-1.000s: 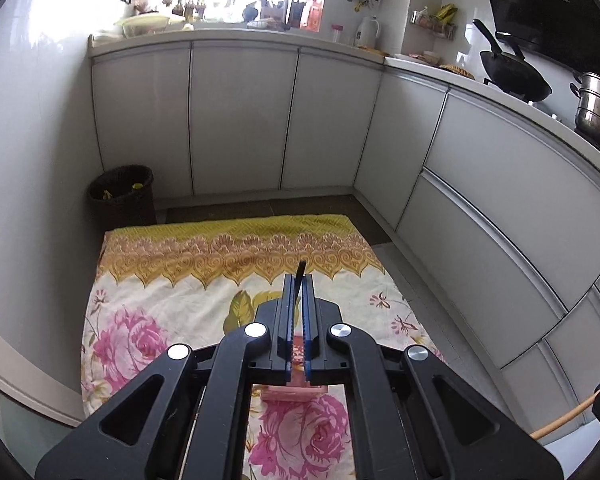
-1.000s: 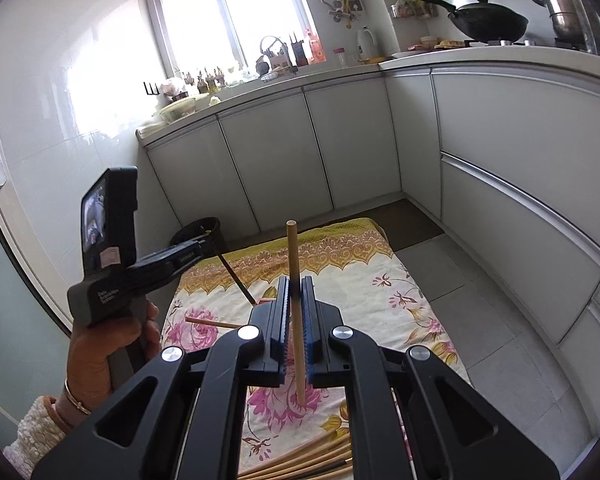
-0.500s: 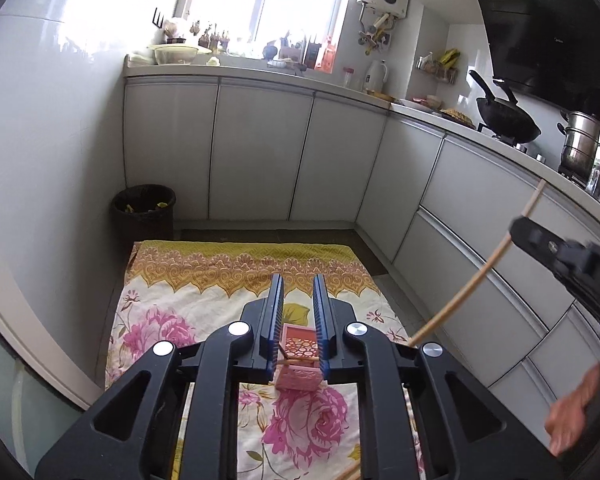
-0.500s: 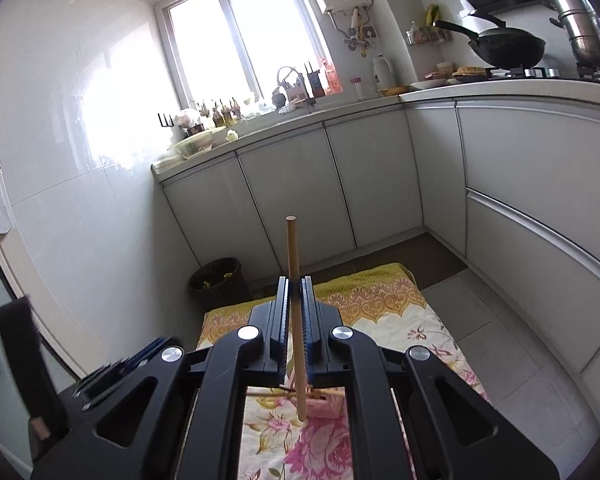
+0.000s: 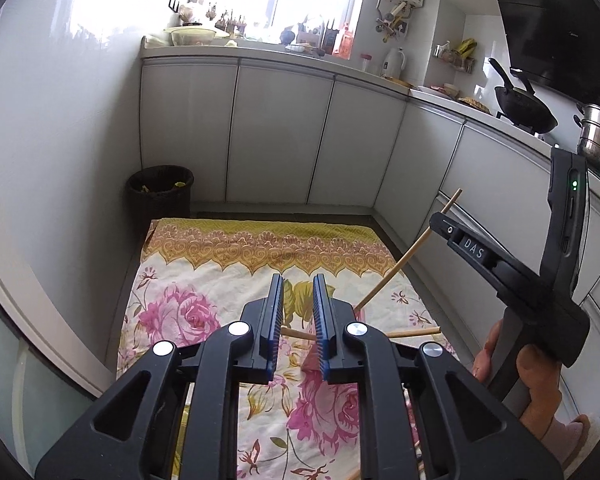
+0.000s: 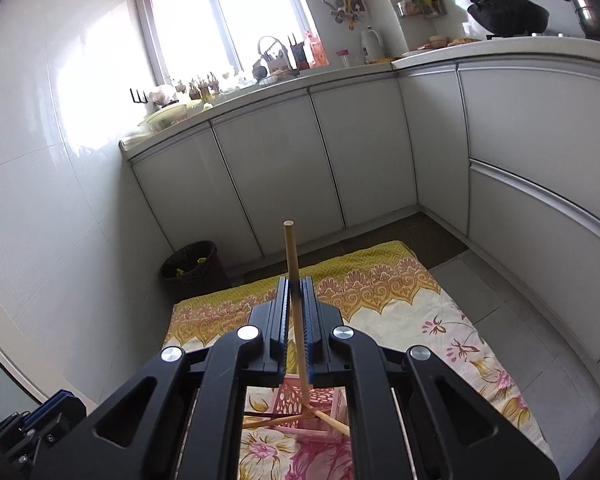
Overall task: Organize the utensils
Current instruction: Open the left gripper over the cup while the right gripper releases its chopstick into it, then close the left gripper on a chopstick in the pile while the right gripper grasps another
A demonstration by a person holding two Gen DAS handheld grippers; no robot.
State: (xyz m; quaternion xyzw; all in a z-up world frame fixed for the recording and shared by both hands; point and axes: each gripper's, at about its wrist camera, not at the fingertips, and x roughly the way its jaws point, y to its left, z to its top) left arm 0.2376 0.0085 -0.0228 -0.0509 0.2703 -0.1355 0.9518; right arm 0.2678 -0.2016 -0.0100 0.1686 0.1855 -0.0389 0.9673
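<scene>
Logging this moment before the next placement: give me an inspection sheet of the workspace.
Surface: floral cloth spread on the kitchen floor.
Job's things: pink holder on the cloth with chopsticks lying across it; one wooden chopstick held over it.
Clutter: nothing seen on the cloth beyond loose chopsticks at its near edge.
Grippers: left tongs open, nothing between them; right tongs shut on the wooden chopstick, its lower tip down at the holder.
Cables: nothing seen.
Surroundings: white cabinets, dark bin in the corner, wok on the stove.
</scene>
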